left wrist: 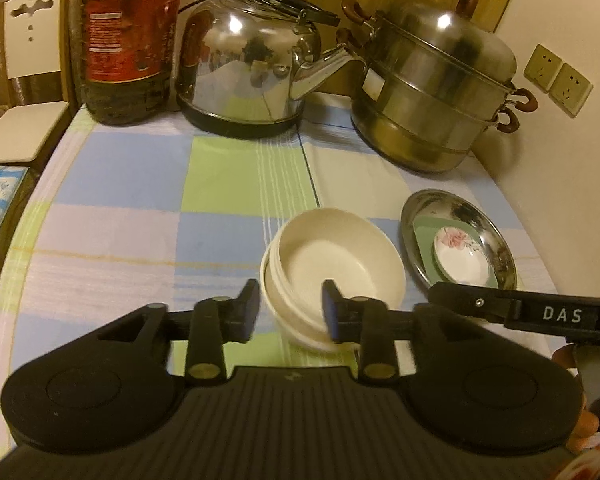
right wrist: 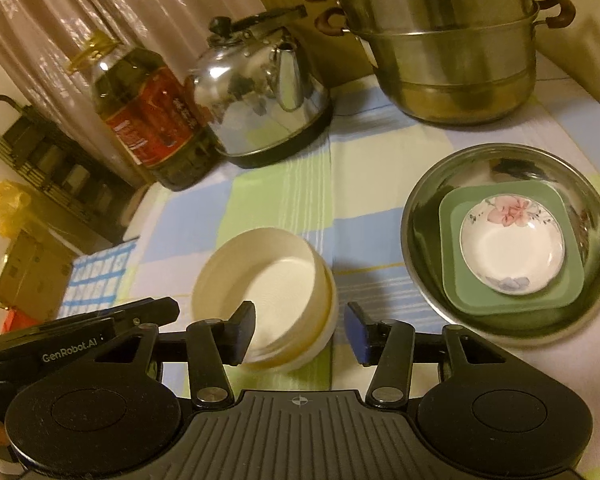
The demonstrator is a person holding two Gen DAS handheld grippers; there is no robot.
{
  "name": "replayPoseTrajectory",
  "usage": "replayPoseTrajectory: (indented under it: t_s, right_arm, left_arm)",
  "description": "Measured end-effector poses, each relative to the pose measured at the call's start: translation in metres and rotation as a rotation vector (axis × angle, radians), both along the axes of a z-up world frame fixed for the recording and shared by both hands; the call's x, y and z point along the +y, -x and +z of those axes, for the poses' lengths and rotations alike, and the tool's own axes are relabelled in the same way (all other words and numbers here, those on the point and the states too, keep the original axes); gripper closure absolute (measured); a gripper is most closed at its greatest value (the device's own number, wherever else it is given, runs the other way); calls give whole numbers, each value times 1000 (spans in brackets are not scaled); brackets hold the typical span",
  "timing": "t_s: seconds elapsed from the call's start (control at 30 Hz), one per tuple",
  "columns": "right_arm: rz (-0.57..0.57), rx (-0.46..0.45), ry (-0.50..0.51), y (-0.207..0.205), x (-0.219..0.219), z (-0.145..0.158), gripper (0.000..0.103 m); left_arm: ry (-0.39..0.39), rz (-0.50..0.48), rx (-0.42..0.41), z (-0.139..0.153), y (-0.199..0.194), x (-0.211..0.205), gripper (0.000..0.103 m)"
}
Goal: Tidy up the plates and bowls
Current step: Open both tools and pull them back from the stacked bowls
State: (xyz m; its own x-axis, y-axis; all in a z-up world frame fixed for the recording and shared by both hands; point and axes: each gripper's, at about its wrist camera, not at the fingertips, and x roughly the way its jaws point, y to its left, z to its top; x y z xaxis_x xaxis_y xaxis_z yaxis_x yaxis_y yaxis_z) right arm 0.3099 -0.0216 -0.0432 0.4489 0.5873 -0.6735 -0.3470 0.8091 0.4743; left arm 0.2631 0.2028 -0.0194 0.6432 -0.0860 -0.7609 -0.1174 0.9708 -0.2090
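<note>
Both jaws stand released: your left gripper (left wrist: 291, 307) and right gripper (right wrist: 300, 330) flank the nested cream bowls (right wrist: 266, 298) on the checked cloth (left wrist: 132, 208), gripping nothing. Bowls look stacked; the steel plate (right wrist: 420, 216) holds the green dish (right wrist: 456, 292) and flowered saucer (right wrist: 512, 254). Next, back away cleanly.

The light around me is warm, yellowish and rather dim, giving both views a grainy, soft look. Bright glare spots sit on the kettle (left wrist: 248, 64) and on the steamer pot's (left wrist: 432, 80) domed lid, so the lamp seems to be overhead. The steel plate (right wrist: 428, 216) mirrors its surroundings darkly. My stacked white bowls (left wrist: 332, 264) look smeared at their rims, and the tips of my left tool (left wrist: 290, 312) are motion-blurred. Straight edges of the surface (left wrist: 120, 208) bow strongly outward, and the picture corners fall to black.
</note>
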Motion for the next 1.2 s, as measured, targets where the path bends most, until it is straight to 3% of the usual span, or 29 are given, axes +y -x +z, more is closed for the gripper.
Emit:
replayPoseTrajectory:
  t_s: [0.43, 0.83, 1.2]
  right_arm:
    - [57, -27, -6, 88, -36, 14, 37]
    - [107, -36, 47, 162, -72, 13, 36]
    - [103, -32, 113, 210, -108, 1, 36]
  left_arm:
    - [-25, 26, 24, 15, 103, -30, 67]
    - [-31, 47, 60, 10, 182, -65, 67]
    - [-24, 21, 86, 2, 223, -101, 67]
